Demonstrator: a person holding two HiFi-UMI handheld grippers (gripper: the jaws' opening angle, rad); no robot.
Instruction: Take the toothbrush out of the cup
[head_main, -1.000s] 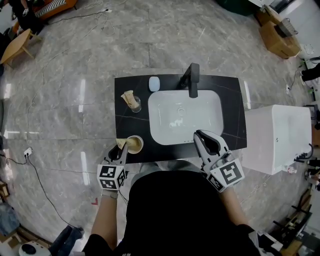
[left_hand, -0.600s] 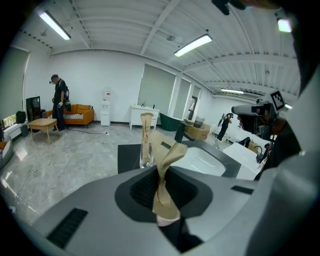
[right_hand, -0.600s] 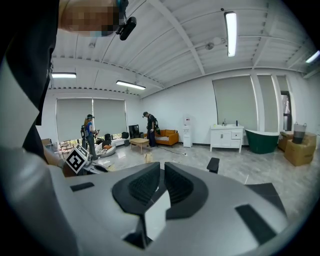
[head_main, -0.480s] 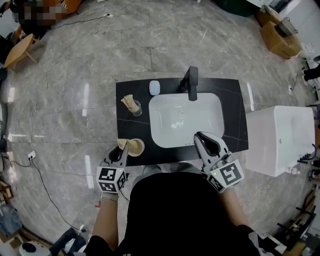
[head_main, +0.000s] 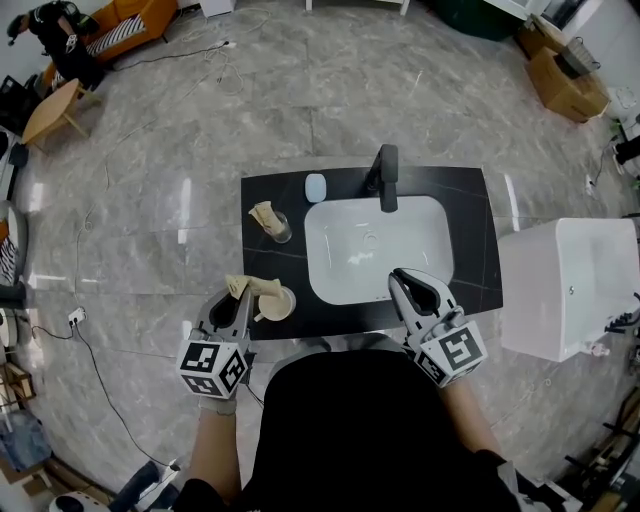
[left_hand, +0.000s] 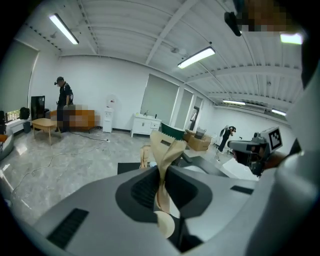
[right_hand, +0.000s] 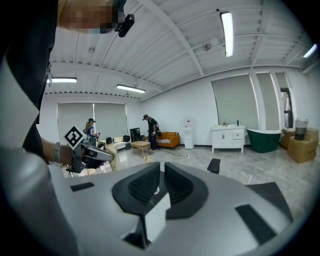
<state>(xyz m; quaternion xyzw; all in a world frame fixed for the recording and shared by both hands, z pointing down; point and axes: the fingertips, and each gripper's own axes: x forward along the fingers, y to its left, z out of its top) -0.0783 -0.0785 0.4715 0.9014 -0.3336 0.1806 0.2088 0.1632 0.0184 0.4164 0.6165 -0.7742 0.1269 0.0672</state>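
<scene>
raised since a second ago, the paper-wrapped toothbrush (head_main: 240, 287) stands pinched in the left gripper (head_main: 238, 303), whose jaws have just been closing on its wrapper, above the cup (head_main: 278, 303) at the front left corner of the counter (head_main: 470, 200); whether its lower end has cleared the rim cannot be told. the right gripper (head_main: 405, 283), jaws together on nothing, hangs over the counter's front edge by the white basin (head_main: 375, 250), while a glass (head_main: 280, 230) with another wrapped item sits near the left edge.
</scene>
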